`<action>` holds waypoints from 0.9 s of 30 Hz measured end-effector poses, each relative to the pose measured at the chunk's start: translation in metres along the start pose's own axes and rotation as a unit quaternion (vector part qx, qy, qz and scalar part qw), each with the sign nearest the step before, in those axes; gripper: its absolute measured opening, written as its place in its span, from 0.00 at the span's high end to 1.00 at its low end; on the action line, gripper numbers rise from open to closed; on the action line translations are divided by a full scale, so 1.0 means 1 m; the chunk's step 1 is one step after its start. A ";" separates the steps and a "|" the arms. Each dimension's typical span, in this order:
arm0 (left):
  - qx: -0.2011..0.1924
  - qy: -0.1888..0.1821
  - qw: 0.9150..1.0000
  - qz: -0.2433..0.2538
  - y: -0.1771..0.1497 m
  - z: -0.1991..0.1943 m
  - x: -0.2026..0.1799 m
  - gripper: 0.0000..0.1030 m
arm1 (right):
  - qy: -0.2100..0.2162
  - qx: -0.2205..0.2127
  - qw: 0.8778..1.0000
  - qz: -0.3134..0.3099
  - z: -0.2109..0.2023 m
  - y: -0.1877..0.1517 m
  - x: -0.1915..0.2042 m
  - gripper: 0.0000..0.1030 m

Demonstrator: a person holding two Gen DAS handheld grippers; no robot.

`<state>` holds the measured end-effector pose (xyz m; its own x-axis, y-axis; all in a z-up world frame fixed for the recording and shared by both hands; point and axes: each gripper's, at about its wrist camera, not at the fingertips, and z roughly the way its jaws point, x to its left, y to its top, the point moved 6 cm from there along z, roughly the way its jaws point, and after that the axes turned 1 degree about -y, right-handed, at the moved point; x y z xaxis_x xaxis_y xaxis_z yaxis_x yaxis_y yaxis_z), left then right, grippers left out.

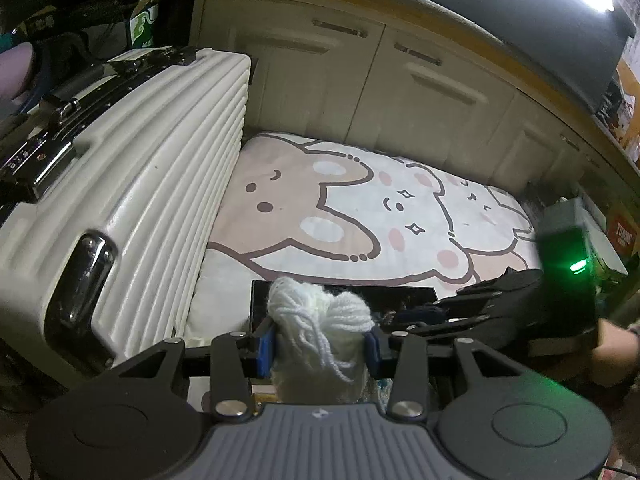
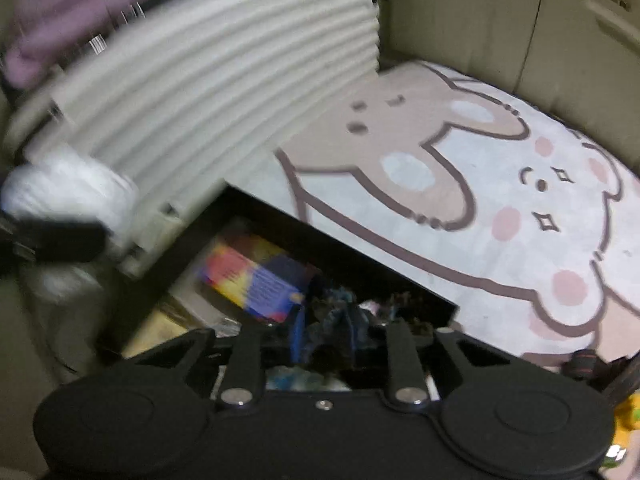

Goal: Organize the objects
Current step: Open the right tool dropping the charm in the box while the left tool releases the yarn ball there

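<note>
Holding a white skein of yarn (image 1: 316, 320) between its blue pads, the left gripper (image 1: 320, 350) is clamped firmly on the bundle and hangs above the near edge of a dark open box (image 2: 344, 264) on the floor. That box lies just near of the cartoon bear rug (image 1: 360, 208), with the ribbed cream suitcase (image 1: 132, 184) standing to its left. The right gripper (image 2: 326, 344) points steeply down into the same box, its jaws drawn close together; something dark blue, perhaps cloth (image 2: 340, 324), sits between the blue pads, but blur leaves it unclear whether they truly grip it. A colourful packet (image 2: 256, 280) lies further left inside the box. The step in hand looks like sorting the box's contents: one hand brings the yarn over, the other picks through the clutter. Next, the yarn needs lowering onto a free patch of the box and the left jaws parting, while the right hand must keep clear so the two tools do not knock together.
</note>
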<state>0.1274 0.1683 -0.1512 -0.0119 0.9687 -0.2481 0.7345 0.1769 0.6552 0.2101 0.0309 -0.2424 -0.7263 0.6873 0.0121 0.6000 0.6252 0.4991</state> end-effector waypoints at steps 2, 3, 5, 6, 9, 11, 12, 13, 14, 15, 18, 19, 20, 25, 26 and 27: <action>0.006 -0.007 1.000 -0.005 -0.002 0.003 -0.001 0.58 | -0.001 0.001 1.000 0.013 0.003 0.001 -0.007 0.91; 0.010 -0.011 1.000 -0.006 -0.003 0.006 -0.002 0.58 | 0.002 0.002 1.000 0.021 0.003 0.001 -0.010 0.91; 0.016 -0.018 1.000 -0.005 -0.005 0.010 -0.006 0.58 | 0.010 0.003 0.999 0.033 0.001 0.001 -0.014 0.91; 0.019 -0.021 1.000 -0.003 -0.005 0.012 -0.009 0.58 | 0.015 -0.001 0.999 0.040 -0.002 0.001 -0.015 0.91; 0.025 -0.031 0.999 -0.002 -0.006 0.017 -0.016 0.58 | 0.043 -0.022 0.996 0.077 -0.018 0.000 -0.022 0.89; 0.028 -0.033 0.999 0.001 -0.007 0.020 -0.021 0.58 | 0.046 -0.038 0.994 0.087 -0.028 0.001 -0.027 0.89; 0.030 -0.033 0.999 0.002 -0.008 0.022 -0.023 0.58 | 0.036 -0.042 0.995 0.085 -0.030 0.002 -0.029 0.89; 0.032 -0.034 0.999 0.004 -0.008 0.023 -0.026 0.58 | 0.023 -0.042 0.996 0.079 -0.030 0.002 -0.031 0.88; 0.033 -0.034 0.999 0.005 -0.008 0.024 -0.029 0.58 | 0.010 -0.036 0.997 0.073 -0.026 0.001 -0.033 0.86; 0.036 -0.035 0.999 0.006 -0.009 0.025 -0.032 0.58 | 0.003 -0.028 0.997 0.072 -0.022 0.000 -0.034 0.82; 0.040 -0.035 0.998 0.013 -0.010 0.027 -0.041 0.58 | -0.001 -0.019 0.998 0.067 -0.011 -0.006 -0.036 0.78; 0.041 -0.035 0.998 0.015 -0.010 0.028 -0.044 0.58 | 0.001 -0.017 0.998 0.063 -0.009 -0.007 -0.036 0.78; 0.043 -0.034 0.998 0.018 -0.010 0.029 -0.047 0.58 | 0.003 -0.018 0.998 0.063 -0.010 -0.008 -0.036 0.78; 0.052 -0.034 0.998 0.022 -0.012 0.036 -0.058 0.58 | 0.032 -0.048 0.993 0.099 -0.038 -0.009 -0.050 0.78; 0.055 -0.037 0.998 0.019 -0.013 0.038 -0.059 0.58 | 0.037 -0.057 0.992 0.104 -0.046 -0.010 -0.053 0.78; 0.060 -0.040 0.997 0.014 -0.014 0.041 -0.061 0.58 | 0.042 -0.065 0.991 0.108 -0.054 -0.011 -0.056 0.78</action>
<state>0.1455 0.0993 -0.1743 0.0610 0.9548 -0.2909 0.8096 0.1232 0.5739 0.2265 -0.0343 -0.2016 -0.6146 0.7628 0.2010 0.6999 0.4099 0.5849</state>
